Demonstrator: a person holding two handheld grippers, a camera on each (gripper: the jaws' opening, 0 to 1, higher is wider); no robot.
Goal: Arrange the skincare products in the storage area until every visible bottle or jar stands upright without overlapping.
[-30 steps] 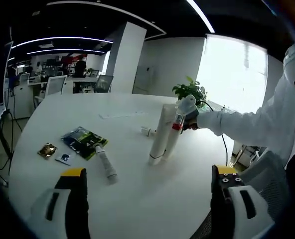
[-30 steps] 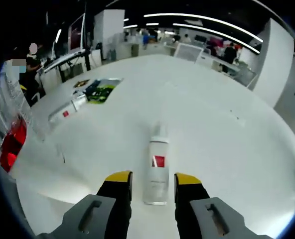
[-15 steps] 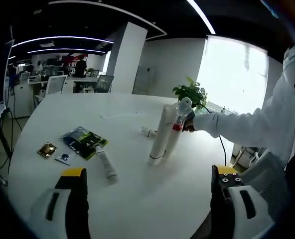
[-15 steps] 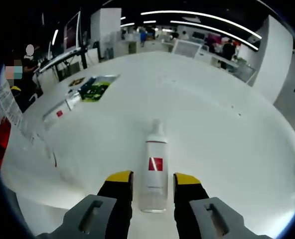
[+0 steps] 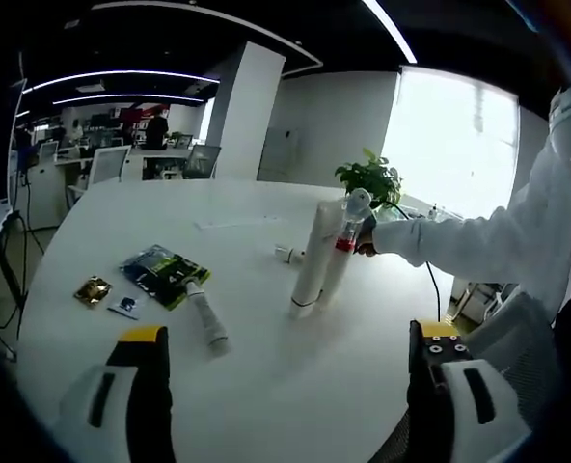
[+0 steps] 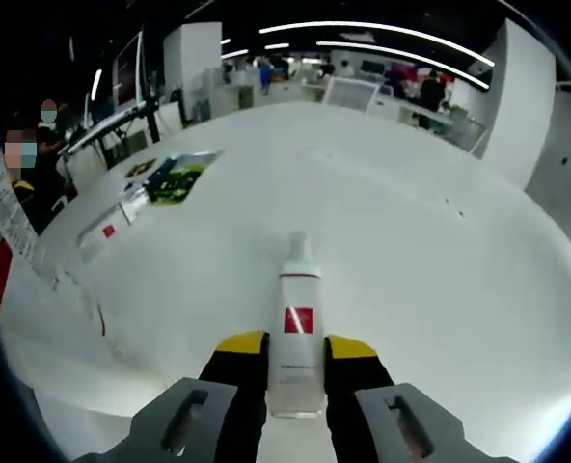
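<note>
One bottle [image 6: 296,338] clamped, right hand-held gripper [image 6: 296,345], table [image 6: 440,270] open

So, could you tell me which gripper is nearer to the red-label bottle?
Right. The right gripper is shut on the red-label bottle, its jaws pressing both sides. The left gripper hangs open, well short of the bottle across the table.

Clear plastic bottle with red square label [image 6: 296,328] clamped between right gripper [image 6: 295,348] jaws; white tube [image 5: 205,318] lies flat ahead of left gripper [image 5: 285,340].
</note>
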